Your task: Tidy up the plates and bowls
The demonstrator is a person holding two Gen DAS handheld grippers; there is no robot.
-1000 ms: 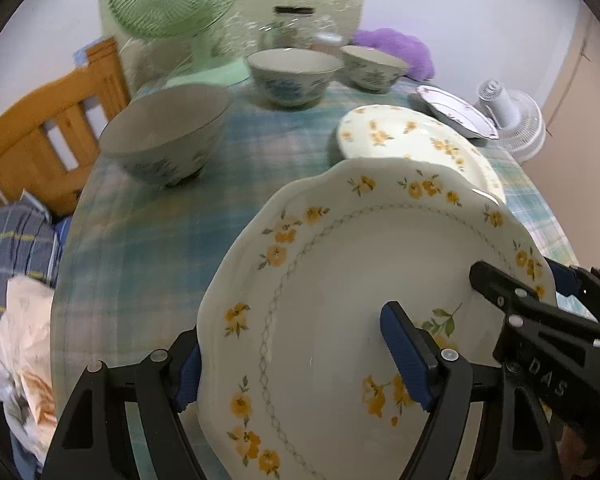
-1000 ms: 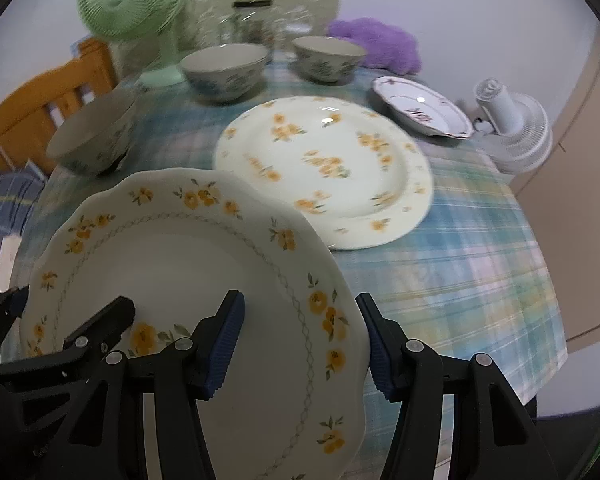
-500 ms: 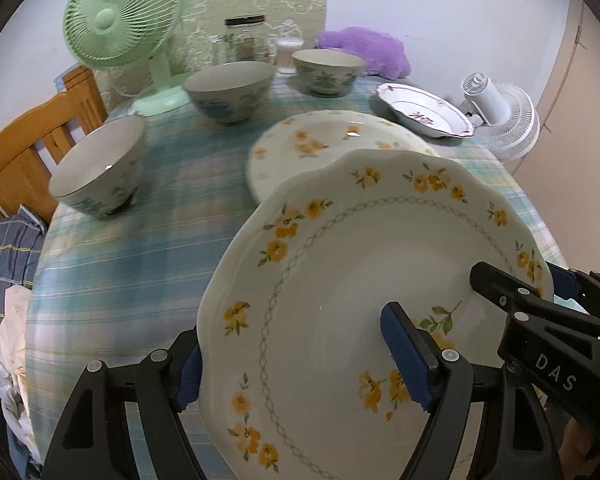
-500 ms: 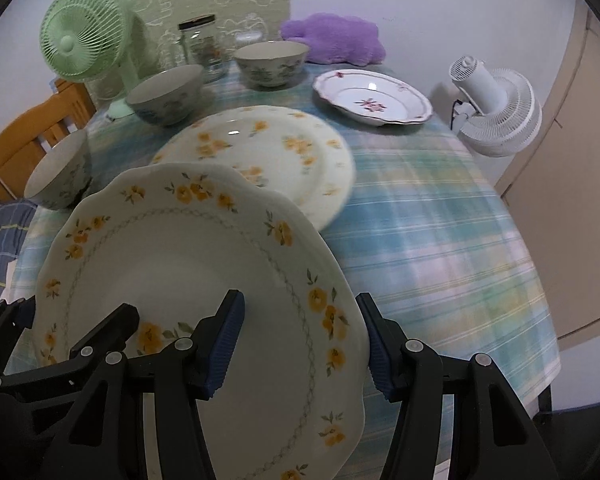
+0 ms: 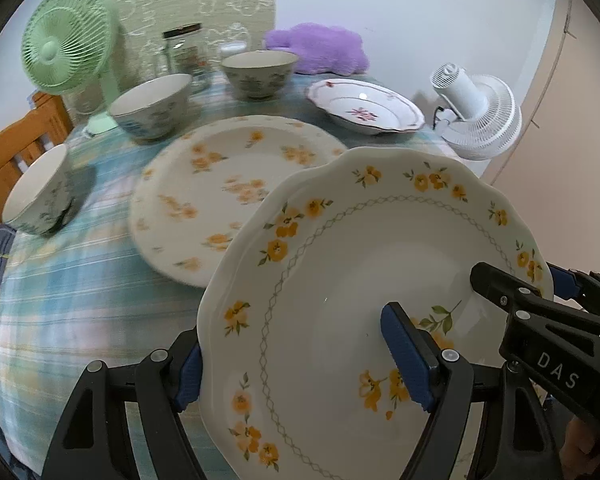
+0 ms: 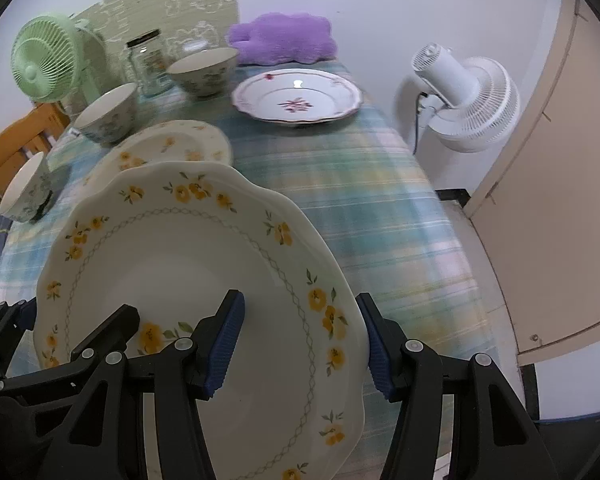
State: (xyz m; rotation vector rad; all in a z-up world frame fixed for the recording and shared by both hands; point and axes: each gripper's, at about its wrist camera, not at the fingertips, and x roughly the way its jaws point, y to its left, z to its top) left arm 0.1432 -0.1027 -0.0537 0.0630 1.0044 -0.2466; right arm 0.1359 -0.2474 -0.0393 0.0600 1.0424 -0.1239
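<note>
While nothing on the worktop (image 5: 80, 280) is stacked yet, the left wrist view shows the left tool (image 5: 296, 344) clamped across the near-left rim of a scalloped yellow-flower plate (image 5: 364, 280), held tilted above the cloth. Beyond it lie a flat yellow-flower plate (image 5: 220, 192), three bowls at the left and far side, and a red-flower plate (image 5: 366, 110) far right. Sorting looks barely begun.

Seen from the right wrist, the right tool (image 6: 304, 340) grips the same plate's near-right rim, one pad on its face, one behind the edge. Both tools point steeply down, side by side, sharing the load.
</note>
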